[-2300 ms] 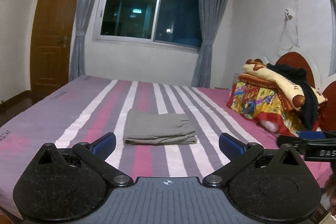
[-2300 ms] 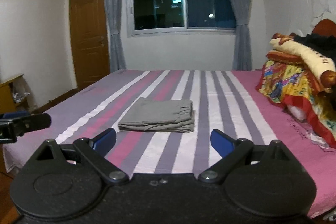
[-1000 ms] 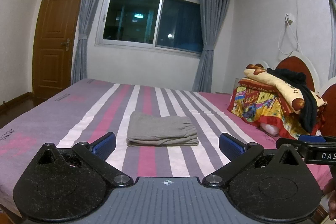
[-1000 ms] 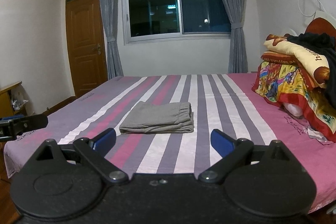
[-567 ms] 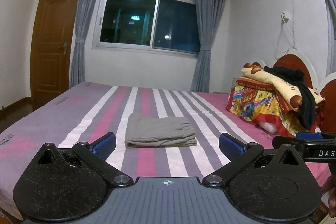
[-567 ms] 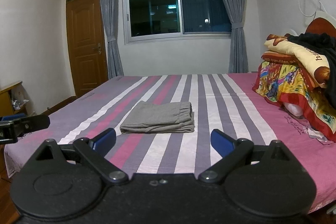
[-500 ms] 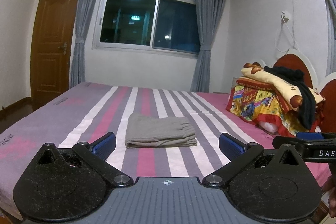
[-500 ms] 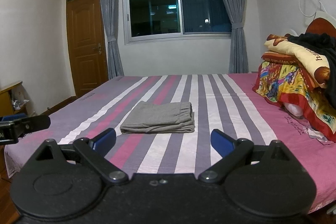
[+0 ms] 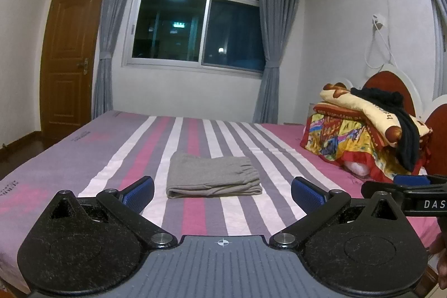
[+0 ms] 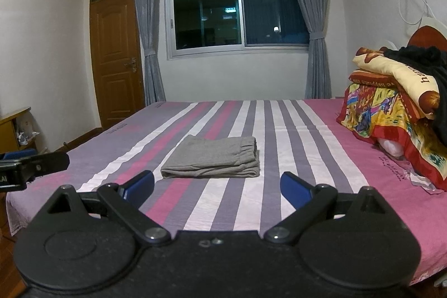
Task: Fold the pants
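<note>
The grey pants (image 9: 213, 175) lie folded into a neat rectangle on the striped bed (image 9: 106, 158), waistband to the right. They also show in the right wrist view (image 10: 213, 158). My left gripper (image 9: 222, 193) is open and empty, held back from the pants near the bed's front edge. My right gripper (image 10: 217, 186) is open and empty, also short of the pants. Each gripper shows at the other view's edge.
A pile of colourful quilts and a black garment (image 9: 368, 130) sits at the bed's right end by the red headboard (image 9: 391, 85). A wooden door (image 10: 117, 57) and a small cabinet (image 10: 14, 130) stand to the left. A curtained window (image 9: 195, 16) is behind the bed.
Both grippers have tilted up and drawn slightly back from the bed over the last seconds; the pants lie unmoved and both jaws stay open.
</note>
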